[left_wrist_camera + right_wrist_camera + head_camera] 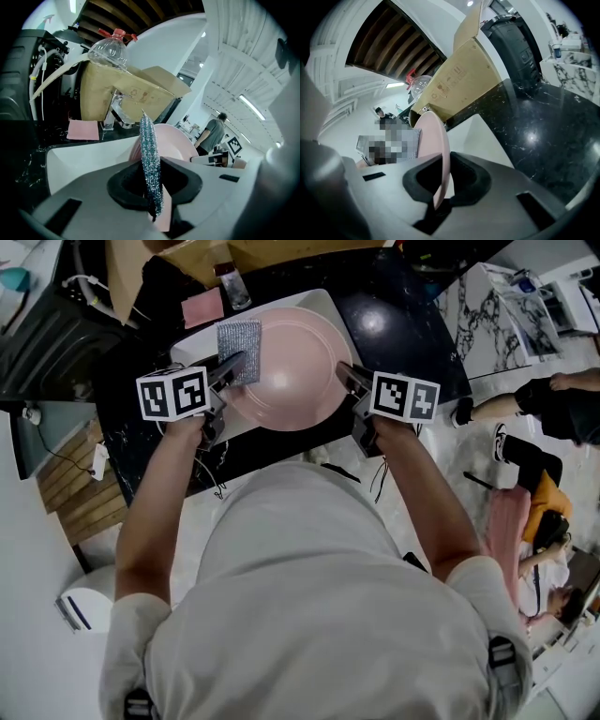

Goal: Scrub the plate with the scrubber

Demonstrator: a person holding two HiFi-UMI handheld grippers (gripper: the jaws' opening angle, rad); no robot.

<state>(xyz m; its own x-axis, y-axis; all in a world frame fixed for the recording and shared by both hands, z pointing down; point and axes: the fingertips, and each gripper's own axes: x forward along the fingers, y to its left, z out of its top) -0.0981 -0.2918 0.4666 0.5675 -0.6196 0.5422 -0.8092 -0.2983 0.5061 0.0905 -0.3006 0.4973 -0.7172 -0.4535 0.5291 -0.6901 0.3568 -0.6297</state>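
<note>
We see the left gripper (228, 373) clenched on the lower edge of the scrubber (239, 341), whose silvery pad stands up-frame from the jaws and overlaps the upper left rim of the pink plate (292, 367). The right gripper (349, 379) is closed on the plate's right rim, holding it above the white basin (192, 334) on the black counter (398, 329), in the upper middle of the head view. The coming move, as we judge it, turns on this: the plate's open face lies to the right of the scrubber, so the pad must sweep rightward toward the other gripper, which steadies the plate. The head view gives the layout but not whether the pad touches the plate. The left gripper view shows the scrubber edge-on between the jaws, with the plate just behind and right of it. The right gripper view shows the plate's thin rim pinched between its jaws, and the scrubber only as a grey patch beyond.
</note>
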